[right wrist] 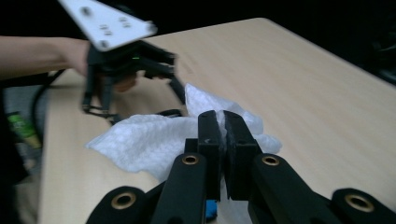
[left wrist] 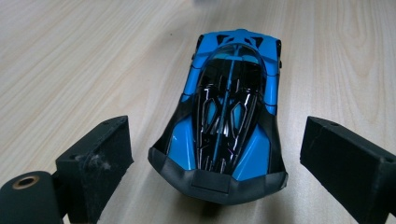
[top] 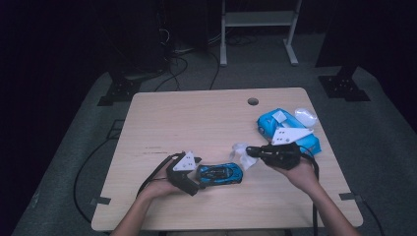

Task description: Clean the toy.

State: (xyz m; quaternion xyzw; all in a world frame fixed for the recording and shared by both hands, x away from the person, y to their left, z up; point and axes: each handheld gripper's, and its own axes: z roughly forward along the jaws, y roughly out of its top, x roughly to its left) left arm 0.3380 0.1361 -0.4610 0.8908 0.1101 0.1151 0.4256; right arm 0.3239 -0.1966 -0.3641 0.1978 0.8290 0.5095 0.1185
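the blue toy car (top: pixel 219 173) sits on the wooden table (top: pixel 196 123) near the front edge, a little left of the middle, lying lengthwise left to right. in the left gripper view the car (left wrist: pixel 227 116) lies between the two black jaws with its dark tail end toward the camera; a clear gap shows on each side, so the jaws stand wide and press on nothing. the left gripper (top: pixel 196 173) rests low at the car's left end, pointing right along the table, the hand (top: pixel 160 187) under it and the forearm coming in from the near edge.

just right of the car, a white wipe (top: pixel 242 153) hangs pinched in the right gripper (top: pixel 249 151). in the right gripper view its jaws are squeezed together on the wipe (right wrist: pixel 154 140), which spreads out crumpled beyond them. the right hand (top: pixel 297 172) holds that gripper pointing left toward the car, wrist raised off the table.

farther right lies a blue wipe packet (top: pixel 287 130), with its white lid (top: pixel 306 116) at the far end.
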